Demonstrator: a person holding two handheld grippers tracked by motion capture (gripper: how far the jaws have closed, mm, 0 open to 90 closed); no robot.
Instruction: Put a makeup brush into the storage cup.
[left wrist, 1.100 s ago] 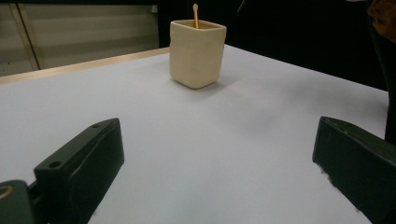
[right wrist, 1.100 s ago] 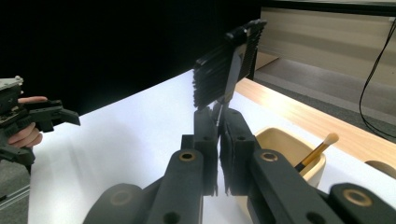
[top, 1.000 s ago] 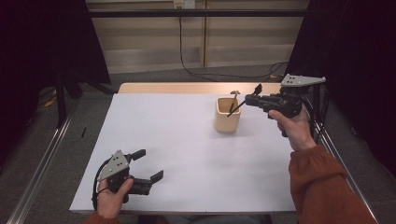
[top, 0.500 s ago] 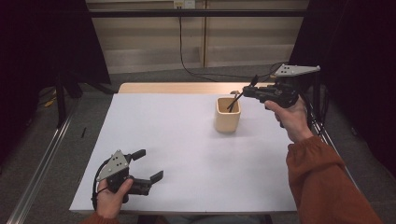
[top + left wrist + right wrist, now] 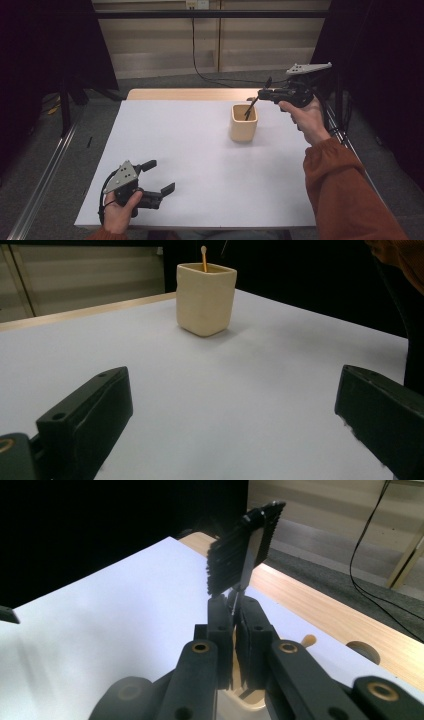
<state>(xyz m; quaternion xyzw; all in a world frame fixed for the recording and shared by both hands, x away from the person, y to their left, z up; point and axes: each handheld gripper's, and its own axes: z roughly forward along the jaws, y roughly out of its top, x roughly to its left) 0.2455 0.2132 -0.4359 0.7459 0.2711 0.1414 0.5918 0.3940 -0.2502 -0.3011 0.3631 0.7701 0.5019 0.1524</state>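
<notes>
Apparently right gripper (image 5: pixel 263 93) is clamped on a black brush (image 5: pixel 243 547) over the cup (image 5: pixel 244 123)

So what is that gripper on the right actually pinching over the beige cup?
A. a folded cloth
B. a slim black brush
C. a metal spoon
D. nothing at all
B. The right gripper is shut on a slim black brush, bristle head up in its own view; from above, the brush's other end dips into the beige cup.
</notes>
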